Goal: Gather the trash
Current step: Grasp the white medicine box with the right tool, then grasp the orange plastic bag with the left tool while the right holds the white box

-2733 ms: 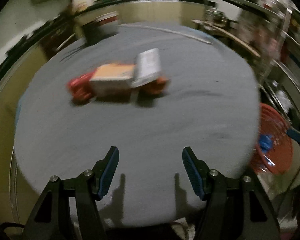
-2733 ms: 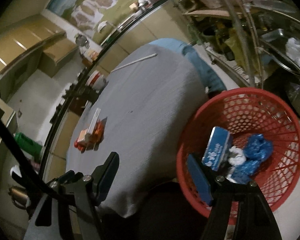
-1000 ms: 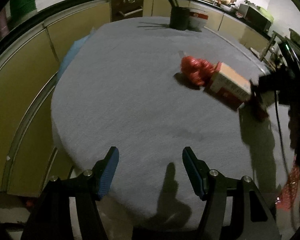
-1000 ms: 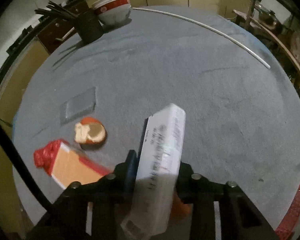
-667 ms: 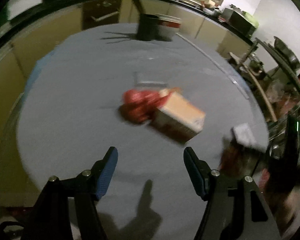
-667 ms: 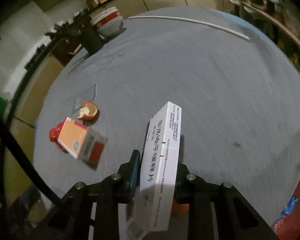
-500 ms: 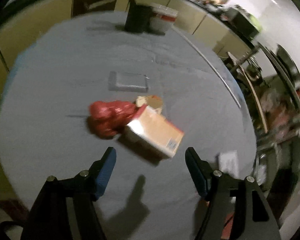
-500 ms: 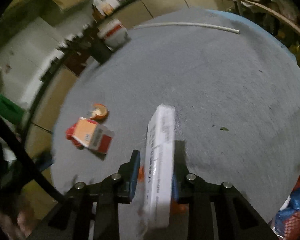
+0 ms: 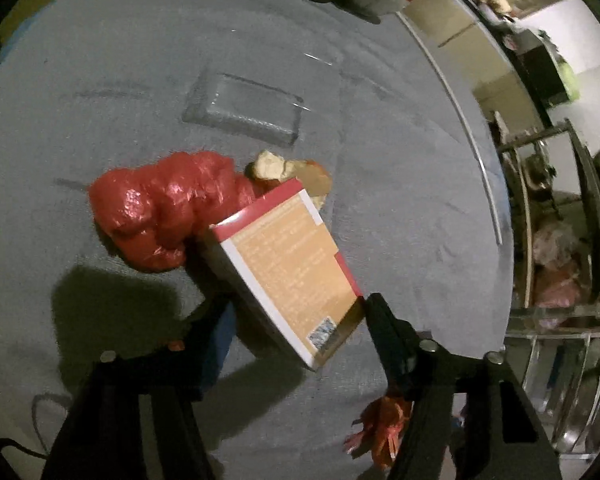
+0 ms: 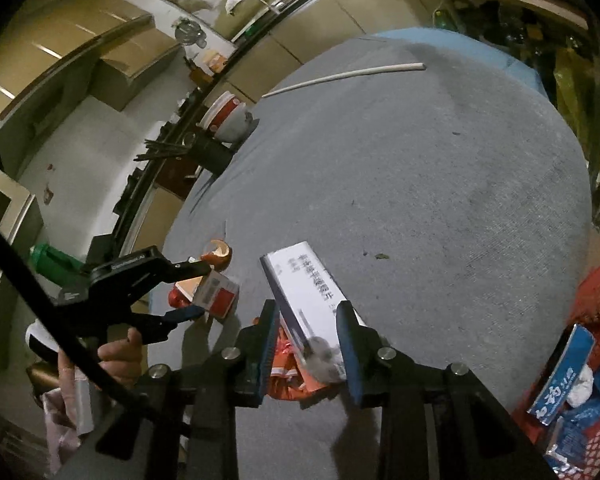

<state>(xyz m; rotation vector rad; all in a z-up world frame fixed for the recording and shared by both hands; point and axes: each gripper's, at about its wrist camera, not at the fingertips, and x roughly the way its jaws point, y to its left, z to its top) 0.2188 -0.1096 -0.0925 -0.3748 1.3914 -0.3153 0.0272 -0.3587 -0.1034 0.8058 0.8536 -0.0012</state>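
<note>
A: What's the right gripper (image 10: 306, 340) doing?

B: It's clamped on a white box (image 10: 306, 286) at the lower centre of its view, with an orange wrapper (image 10: 290, 372) caught under the box between the jaws.

A: And the left gripper (image 9: 296, 320)?

B: Its jaws have just been closing around the orange-and-red carton (image 9: 286, 268); whether the pads touch it I cannot tell. A red plastic bag (image 9: 166, 206) lies just left of the carton, on the grey table (image 9: 400, 160).

A: The bin?

B: The red basket (image 10: 598, 292) is at the right edge, holding a blue packet (image 10: 562, 376).
</note>
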